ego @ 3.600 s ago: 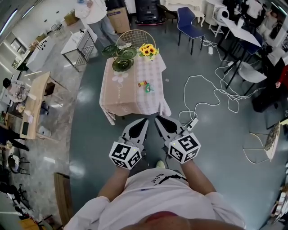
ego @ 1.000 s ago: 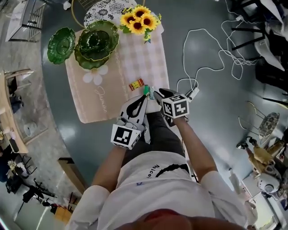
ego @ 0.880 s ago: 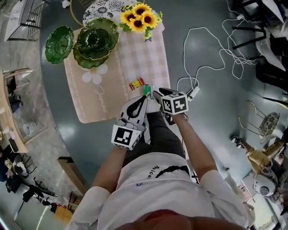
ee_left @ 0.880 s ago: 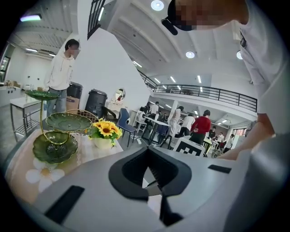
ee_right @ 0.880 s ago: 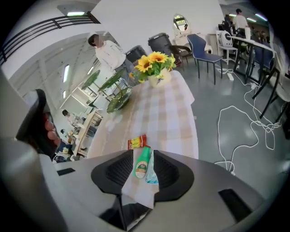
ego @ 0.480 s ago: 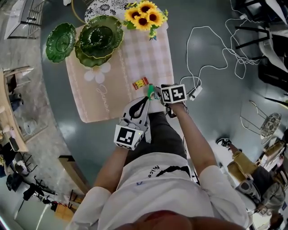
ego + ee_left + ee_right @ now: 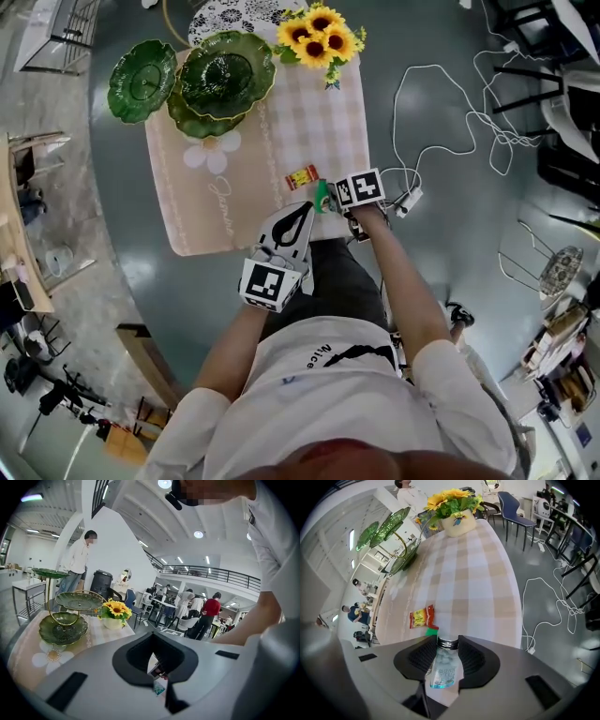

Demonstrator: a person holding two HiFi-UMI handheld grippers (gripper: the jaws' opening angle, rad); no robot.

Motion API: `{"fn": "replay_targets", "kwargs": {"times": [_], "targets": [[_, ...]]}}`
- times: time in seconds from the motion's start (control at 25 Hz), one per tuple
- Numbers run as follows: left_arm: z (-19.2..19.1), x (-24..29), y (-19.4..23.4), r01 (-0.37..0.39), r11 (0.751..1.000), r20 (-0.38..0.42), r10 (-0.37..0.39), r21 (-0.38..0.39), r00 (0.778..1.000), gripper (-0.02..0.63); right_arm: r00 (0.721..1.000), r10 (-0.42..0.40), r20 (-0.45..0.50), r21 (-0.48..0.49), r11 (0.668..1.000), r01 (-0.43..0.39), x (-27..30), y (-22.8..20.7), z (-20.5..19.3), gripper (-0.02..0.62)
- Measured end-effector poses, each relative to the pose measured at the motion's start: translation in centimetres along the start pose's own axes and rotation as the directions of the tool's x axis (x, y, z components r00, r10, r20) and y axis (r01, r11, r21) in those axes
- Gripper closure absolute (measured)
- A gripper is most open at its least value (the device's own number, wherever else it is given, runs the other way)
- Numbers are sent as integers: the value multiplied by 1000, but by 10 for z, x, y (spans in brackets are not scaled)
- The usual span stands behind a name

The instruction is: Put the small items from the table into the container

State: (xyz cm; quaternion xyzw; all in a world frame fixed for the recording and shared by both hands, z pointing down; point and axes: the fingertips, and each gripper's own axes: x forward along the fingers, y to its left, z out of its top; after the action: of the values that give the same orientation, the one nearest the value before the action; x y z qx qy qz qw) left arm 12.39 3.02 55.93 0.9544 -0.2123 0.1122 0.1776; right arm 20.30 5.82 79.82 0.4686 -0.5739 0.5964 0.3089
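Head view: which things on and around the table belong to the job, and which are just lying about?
Job:
- small bottle, between the opening jaws of the right gripper
- snack packet beside it
- green tiered dish, probably the container

Lying about:
- sunflower pot
- white cable on the floor

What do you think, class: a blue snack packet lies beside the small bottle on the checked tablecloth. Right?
The snack packet is red and yellow, not blue; the right gripper view shows it. It does lie beside the small bottle on the checked tablecloth.
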Motion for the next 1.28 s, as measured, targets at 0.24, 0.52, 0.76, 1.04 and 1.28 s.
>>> {"fn": "replay_targets", "kwargs": {"times": [0.24,0.52,0.76,1.04,1.28], "targets": [[3,-6,6,0,1000,1,0,5,1000,599,997,78,-13,35,996,-78,2,-2,0,448],[10,-9,5,-3,1000,12,3,0,1000,599,991,81,104,61,994,-88,-32,-7,-3,448],[24,-11,7,-17,1000,20,17,-7,1000,599,967,94,238,6,995,-98,-84,14,22,448],[53,-19,20,-59,998,57,60,-4,997,599,894,218,392,-160,973,-167,-150,81,83,448],[77,-26,53,-133,991,92,133,-7,987,600,799,335,499,-297,933,-205,-192,139,143,448]]}}
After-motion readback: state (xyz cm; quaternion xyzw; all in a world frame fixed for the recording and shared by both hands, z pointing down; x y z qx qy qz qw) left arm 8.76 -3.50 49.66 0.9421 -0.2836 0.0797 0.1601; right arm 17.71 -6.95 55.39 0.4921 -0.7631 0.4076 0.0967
